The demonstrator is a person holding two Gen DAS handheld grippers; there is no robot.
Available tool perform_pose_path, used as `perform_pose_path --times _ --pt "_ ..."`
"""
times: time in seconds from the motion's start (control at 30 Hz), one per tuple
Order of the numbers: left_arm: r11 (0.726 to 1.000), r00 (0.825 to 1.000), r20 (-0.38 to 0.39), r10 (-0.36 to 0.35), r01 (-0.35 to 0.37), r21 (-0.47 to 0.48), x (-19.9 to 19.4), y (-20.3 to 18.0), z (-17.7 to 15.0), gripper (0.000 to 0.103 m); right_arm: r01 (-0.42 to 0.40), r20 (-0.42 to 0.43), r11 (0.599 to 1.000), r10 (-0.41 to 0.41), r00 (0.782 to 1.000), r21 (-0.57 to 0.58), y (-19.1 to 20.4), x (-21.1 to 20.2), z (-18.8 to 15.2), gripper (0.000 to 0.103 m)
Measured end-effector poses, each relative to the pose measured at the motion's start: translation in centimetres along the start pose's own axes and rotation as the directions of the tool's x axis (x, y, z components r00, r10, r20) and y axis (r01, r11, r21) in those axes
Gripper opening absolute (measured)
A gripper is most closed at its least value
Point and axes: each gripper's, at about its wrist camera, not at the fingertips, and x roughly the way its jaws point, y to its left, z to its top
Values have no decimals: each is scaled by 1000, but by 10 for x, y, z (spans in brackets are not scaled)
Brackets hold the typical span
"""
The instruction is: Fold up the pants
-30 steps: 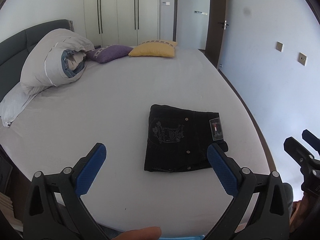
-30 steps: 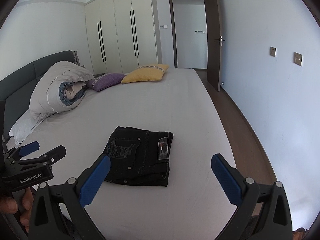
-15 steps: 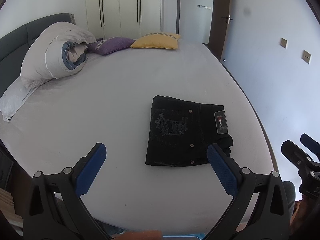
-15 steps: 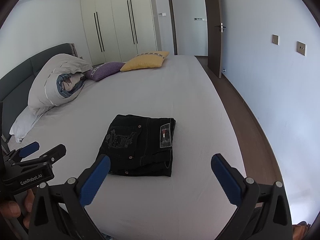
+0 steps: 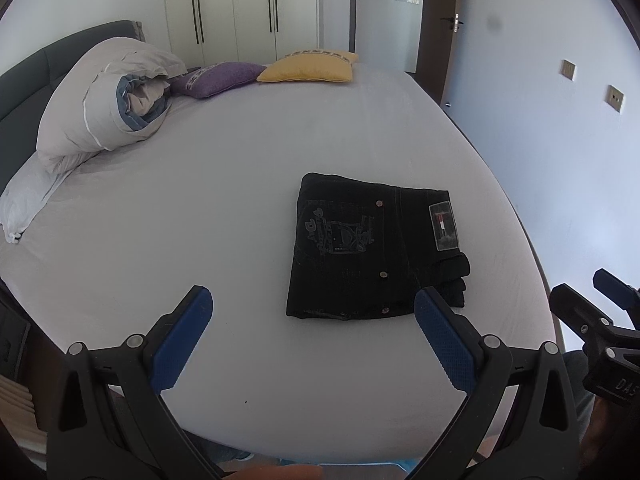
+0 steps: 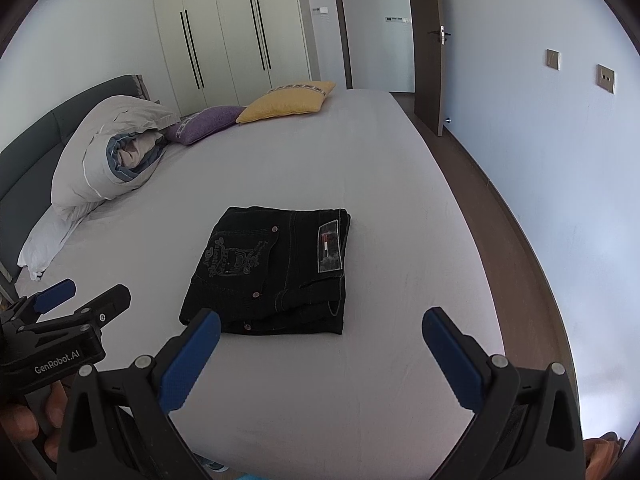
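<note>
A: Where do the black denim pants [image 5: 372,248] lie?
B: Folded into a flat rectangle on the pale grey bed sheet [image 5: 224,184], near its foot edge.
A: And the grippers?
B: Left gripper [image 5: 312,340] and right gripper [image 6: 320,354] both hang above the sheet, blue-padded jaws spread wide, holding nothing.

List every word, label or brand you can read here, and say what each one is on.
"GenRobot.AI": body of the left hand-held gripper.
"DAS", cut off at the frame edge: body of the right hand-held gripper.
"Valentine's Day", partly legible: embroidery on the folded black pants.
Patch on the pants: too blurred to read.
Wall switches: no readable text.
</note>
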Motion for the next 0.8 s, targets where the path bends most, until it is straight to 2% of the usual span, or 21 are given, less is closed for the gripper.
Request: perform_pose_path --times 0.8 --pt "1000 999 -32 2 -2 2 9 -6 -10 103 -11 -35 1000 11 999 3 -1 4 -10 103"
